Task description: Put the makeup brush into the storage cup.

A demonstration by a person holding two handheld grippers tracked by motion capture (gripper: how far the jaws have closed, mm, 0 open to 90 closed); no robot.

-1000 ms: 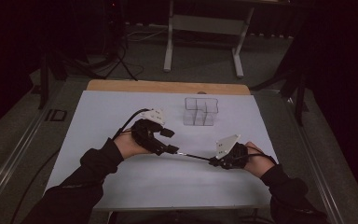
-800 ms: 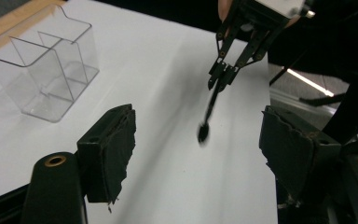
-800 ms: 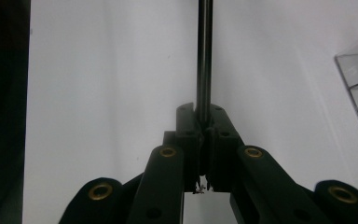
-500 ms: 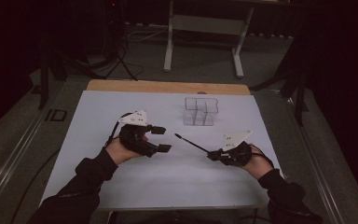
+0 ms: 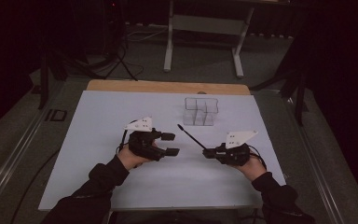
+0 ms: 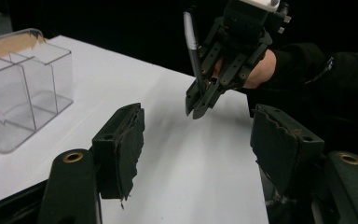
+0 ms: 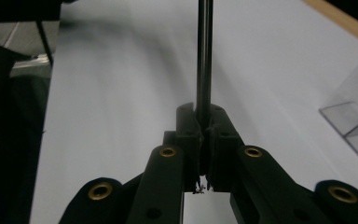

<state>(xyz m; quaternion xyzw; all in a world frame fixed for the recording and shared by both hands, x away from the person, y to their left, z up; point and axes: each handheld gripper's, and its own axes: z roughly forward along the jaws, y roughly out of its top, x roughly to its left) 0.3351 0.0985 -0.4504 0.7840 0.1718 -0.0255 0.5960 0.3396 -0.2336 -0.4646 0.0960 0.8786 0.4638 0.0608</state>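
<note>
White paper-covered tabletop (image 5: 121, 182) bears a clear plastic compartmented box (image 5: 200, 111) near its far edge. Left claw (image 5: 168, 144), jaws apart with nothing between them and just closing somewhat, faces right claw (image 5: 207, 152), clamped on a slim black pen (image 5: 190, 136) slanting toward the box.

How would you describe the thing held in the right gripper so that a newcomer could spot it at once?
On the white table, look in front of the clear divided box to the right gripper. Shut in its jaws is a pen, pointing toward the box. It is the one thin dark stick here.
</note>
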